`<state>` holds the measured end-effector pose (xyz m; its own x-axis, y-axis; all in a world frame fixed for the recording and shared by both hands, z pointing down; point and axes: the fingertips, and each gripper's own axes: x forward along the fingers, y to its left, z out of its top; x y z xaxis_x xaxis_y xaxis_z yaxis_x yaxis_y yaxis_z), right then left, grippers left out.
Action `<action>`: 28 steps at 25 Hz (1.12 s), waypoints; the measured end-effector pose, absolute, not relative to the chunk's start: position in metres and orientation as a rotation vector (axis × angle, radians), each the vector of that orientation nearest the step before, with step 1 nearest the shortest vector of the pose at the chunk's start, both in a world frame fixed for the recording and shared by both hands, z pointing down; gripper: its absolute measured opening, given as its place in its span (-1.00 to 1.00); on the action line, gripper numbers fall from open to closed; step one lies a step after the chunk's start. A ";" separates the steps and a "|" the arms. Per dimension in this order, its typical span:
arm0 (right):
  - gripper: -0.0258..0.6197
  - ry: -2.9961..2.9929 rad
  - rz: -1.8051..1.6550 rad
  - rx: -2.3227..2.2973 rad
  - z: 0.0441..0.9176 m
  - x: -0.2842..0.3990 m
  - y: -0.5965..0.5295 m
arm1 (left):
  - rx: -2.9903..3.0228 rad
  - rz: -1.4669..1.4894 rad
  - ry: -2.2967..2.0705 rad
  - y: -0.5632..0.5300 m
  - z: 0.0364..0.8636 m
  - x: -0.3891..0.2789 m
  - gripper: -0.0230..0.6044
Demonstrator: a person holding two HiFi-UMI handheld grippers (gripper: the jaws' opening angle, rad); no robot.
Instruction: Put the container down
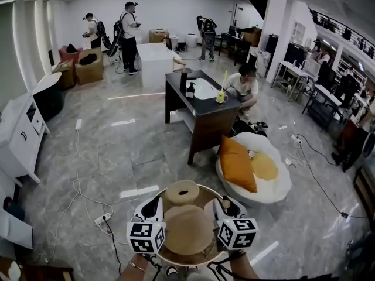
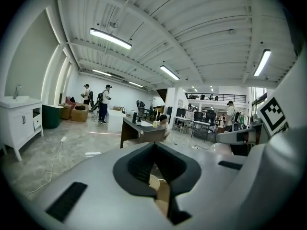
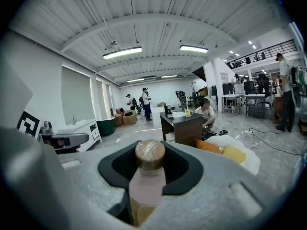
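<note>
In the head view a round container (image 1: 206, 193) with a raised rim hangs above the grey floor, close below me. On it lie a wide tan disc (image 1: 187, 230) and a smaller round wooden piece (image 1: 181, 192). My left gripper (image 1: 153, 206) grips its left rim and my right gripper (image 1: 227, 206) its right rim. In the right gripper view a pale piece topped by a round wooden knob (image 3: 149, 153) stands between the jaws of the right gripper (image 3: 148, 176). In the left gripper view a tan surface (image 2: 160, 193) shows in the narrow gap of the left gripper (image 2: 156, 171).
A dark desk (image 1: 205, 107) with bottles stands ahead, and a person (image 1: 243, 86) crouches behind it. To the right a white round seat (image 1: 275, 186) holds an orange cushion (image 1: 237, 163). Cables and a power strip (image 1: 102, 218) lie at left, near a white cabinet (image 1: 20, 133).
</note>
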<state>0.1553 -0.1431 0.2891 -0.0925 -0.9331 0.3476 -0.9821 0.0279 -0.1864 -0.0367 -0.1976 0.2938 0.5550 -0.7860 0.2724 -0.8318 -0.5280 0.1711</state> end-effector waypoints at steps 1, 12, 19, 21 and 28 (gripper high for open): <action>-0.54 -2.153 0.586 2.017 0.293 0.157 -0.145 | 2.501 0.237 -1.346 -0.199 0.298 -0.036 -0.94; -0.54 -2.159 0.645 1.938 0.321 0.173 -0.162 | 2.399 0.291 -1.354 -0.205 0.336 -0.013 -0.94; -0.54 -2.141 0.709 1.906 0.352 0.175 -0.156 | 2.369 0.342 -1.323 -0.202 0.370 0.000 -0.94; -0.54 -2.138 0.723 1.891 0.362 0.174 -0.155 | 2.352 0.351 -1.319 -0.202 0.381 0.001 -0.94; -0.54 -2.115 0.769 1.845 0.403 0.169 -0.153 | 2.279 0.374 -1.326 -0.199 0.425 -0.004 -0.94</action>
